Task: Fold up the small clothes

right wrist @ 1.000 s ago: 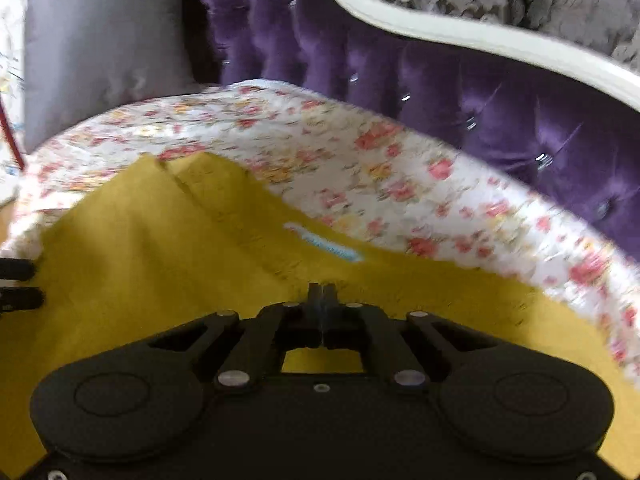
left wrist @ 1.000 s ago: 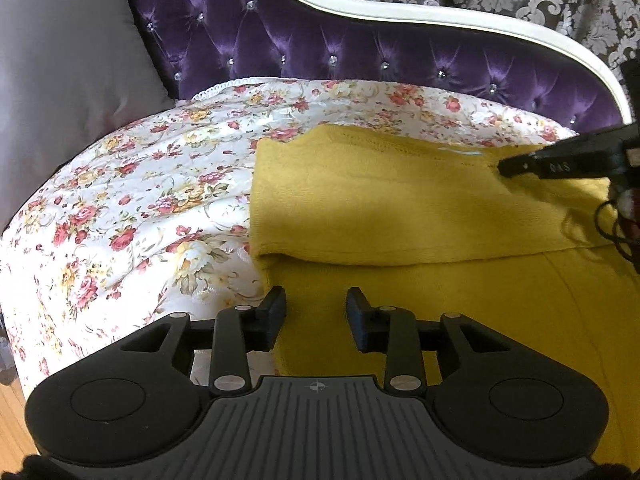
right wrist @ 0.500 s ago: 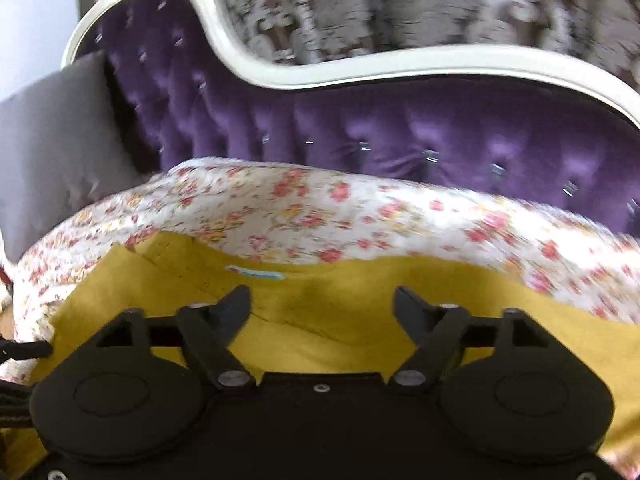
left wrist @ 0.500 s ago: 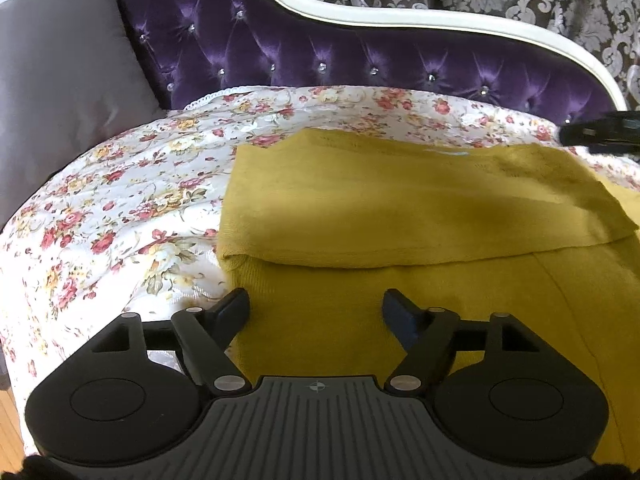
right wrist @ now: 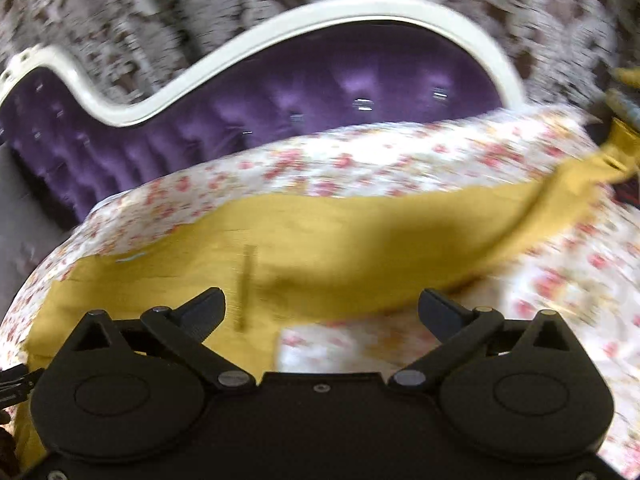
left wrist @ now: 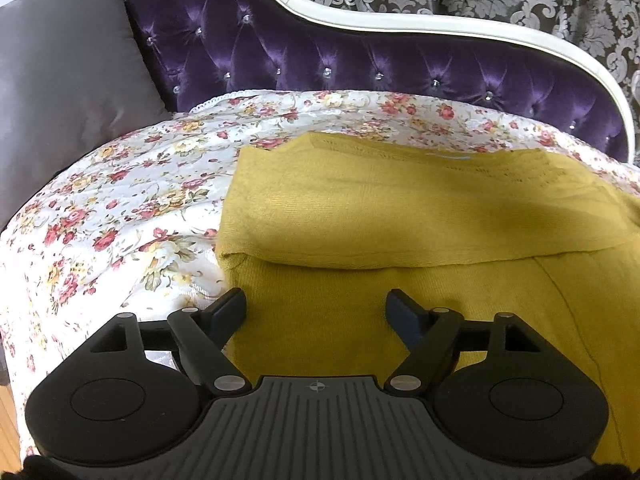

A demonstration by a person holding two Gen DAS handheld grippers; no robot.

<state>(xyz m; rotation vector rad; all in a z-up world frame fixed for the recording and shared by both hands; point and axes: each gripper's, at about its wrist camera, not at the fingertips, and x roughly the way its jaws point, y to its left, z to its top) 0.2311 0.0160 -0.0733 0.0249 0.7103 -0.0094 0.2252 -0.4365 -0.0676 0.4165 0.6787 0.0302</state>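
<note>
Now both claws, the left claw (left wrist: pixel 316 308) and right claw (right wrist: pixel 322 308), are gaping empty (jaws having just opened) over the mustard garment (left wrist: pixel 400 208) lying half-folded on the floral bedspread (left wrist: pixel 120 208), so regrasping an outer edge squarely is looking wise.

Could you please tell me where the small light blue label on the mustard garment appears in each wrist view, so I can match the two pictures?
Left wrist view: the light blue label sits right of centre, at the far edge of the mustard garment.
Right wrist view: the label shows blurred at the left, on the garment's far edge.
Shared landmark: the white frame of the purple tufted sofa back.
</note>
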